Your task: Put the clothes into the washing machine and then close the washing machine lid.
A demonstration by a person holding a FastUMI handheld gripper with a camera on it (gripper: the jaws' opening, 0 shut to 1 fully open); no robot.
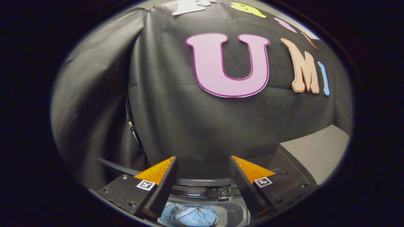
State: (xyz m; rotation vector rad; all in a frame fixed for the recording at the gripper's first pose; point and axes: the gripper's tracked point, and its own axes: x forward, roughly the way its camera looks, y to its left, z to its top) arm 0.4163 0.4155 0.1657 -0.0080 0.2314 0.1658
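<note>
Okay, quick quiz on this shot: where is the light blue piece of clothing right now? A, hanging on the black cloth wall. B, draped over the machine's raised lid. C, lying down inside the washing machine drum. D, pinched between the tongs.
C: the light blue clothing lies inside the washing machine drum, below the tongs, whose fingers stand open with nothing between them.

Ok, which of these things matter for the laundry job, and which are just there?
For the job: blue clothes in the washing machine drum; gripper, fingers open, empty.
Just there: black cloth wall; grey panel beside the machine.
</note>
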